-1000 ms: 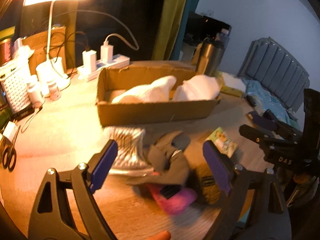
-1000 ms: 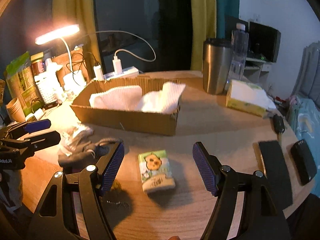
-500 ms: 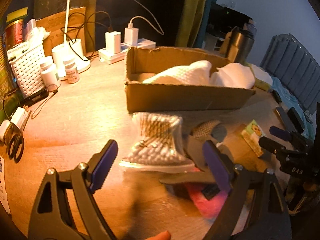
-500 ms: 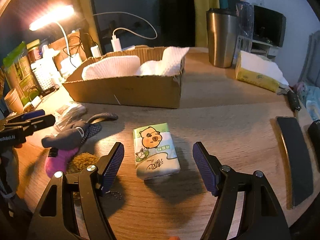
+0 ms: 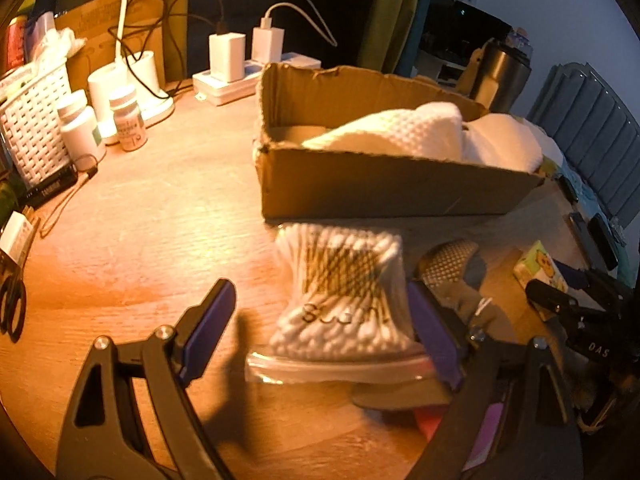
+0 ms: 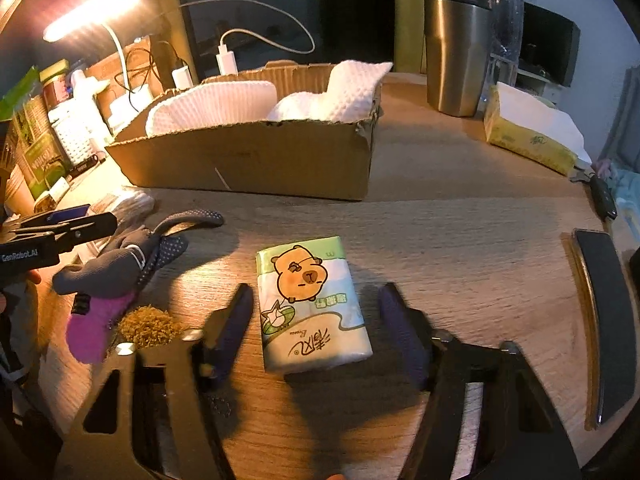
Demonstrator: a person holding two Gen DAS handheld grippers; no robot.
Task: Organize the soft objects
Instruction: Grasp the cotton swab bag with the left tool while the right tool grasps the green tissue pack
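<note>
A cardboard box (image 5: 384,192) holds white towels (image 5: 400,136) on the round wooden table; it also shows in the right wrist view (image 6: 256,160). My left gripper (image 5: 320,332) is open around a clear bag of cotton swabs (image 5: 344,300) lying in front of the box. My right gripper (image 6: 316,332) is open, its jaws on either side of a tissue pack with a capybara print (image 6: 312,300). Grey socks (image 6: 132,256), a purple sock (image 6: 92,328) and a brown fuzzy piece (image 6: 148,326) lie left of the pack.
A desk lamp (image 6: 92,16), power strip with chargers (image 5: 248,60), pill bottles (image 5: 128,120) and a white basket (image 5: 32,120) stand at the back left. A steel tumbler (image 6: 456,60), yellow tissue box (image 6: 528,136), key and dark phones (image 6: 608,320) sit on the right.
My left gripper moved left off the socks and closer to the cotton swab bag. My right gripper moved forward and down so that the tissue pack now lies between its jaws.
</note>
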